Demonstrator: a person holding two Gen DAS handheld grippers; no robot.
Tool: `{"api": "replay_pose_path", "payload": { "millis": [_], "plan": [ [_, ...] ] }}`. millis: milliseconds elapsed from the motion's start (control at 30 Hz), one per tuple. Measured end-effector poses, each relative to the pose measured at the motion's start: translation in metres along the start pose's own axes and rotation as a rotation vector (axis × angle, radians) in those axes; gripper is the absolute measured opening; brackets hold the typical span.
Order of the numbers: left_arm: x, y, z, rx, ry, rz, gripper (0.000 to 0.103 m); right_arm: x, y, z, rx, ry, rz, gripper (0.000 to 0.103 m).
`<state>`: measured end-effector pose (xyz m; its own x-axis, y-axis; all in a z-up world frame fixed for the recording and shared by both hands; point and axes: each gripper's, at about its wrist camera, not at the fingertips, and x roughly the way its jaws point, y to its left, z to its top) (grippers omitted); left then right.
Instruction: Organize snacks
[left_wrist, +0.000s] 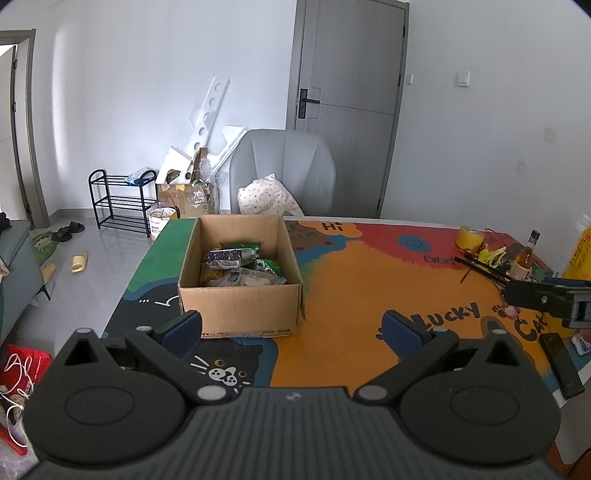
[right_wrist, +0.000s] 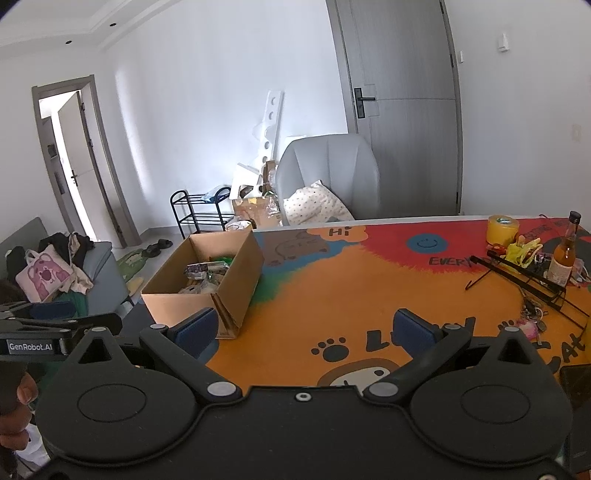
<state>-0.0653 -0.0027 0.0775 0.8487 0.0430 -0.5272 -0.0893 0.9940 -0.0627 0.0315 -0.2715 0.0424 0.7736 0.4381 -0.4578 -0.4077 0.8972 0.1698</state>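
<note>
An open cardboard box (left_wrist: 240, 306) stands on the colourful table mat (left_wrist: 369, 280), at the table's left end. Several snack packets (left_wrist: 240, 267) lie inside it. The box also shows in the right wrist view (right_wrist: 236, 273), with packets (right_wrist: 207, 275) in it. My left gripper (left_wrist: 291, 330) is open and empty, just in front of the box and above the mat. My right gripper (right_wrist: 304, 330) is open and empty, over the orange part of the mat (right_wrist: 351, 295), to the right of the box. The right gripper's side shows at the right edge of the left wrist view (left_wrist: 546, 299).
At the table's right end are a yellow tape roll (right_wrist: 502, 229), a glass bottle (right_wrist: 563, 254), a black wire rack (right_wrist: 524, 277) and small clutter. A grey chair (left_wrist: 282, 166) with a dotted pillow stands behind the table. A shoe rack (left_wrist: 118, 201) and boxes stand by the wall.
</note>
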Motion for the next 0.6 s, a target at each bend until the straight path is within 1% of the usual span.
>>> {"api": "replay_pose_path", "payload": {
  "millis": [600],
  "plan": [
    [-0.0001, -0.0021, -0.0007, 0.005, -0.003, -0.004, 0.103, 0.0001, 0.0025, 0.0004, -0.01, 0.001, 0.001, 0.103]
  ]
}}
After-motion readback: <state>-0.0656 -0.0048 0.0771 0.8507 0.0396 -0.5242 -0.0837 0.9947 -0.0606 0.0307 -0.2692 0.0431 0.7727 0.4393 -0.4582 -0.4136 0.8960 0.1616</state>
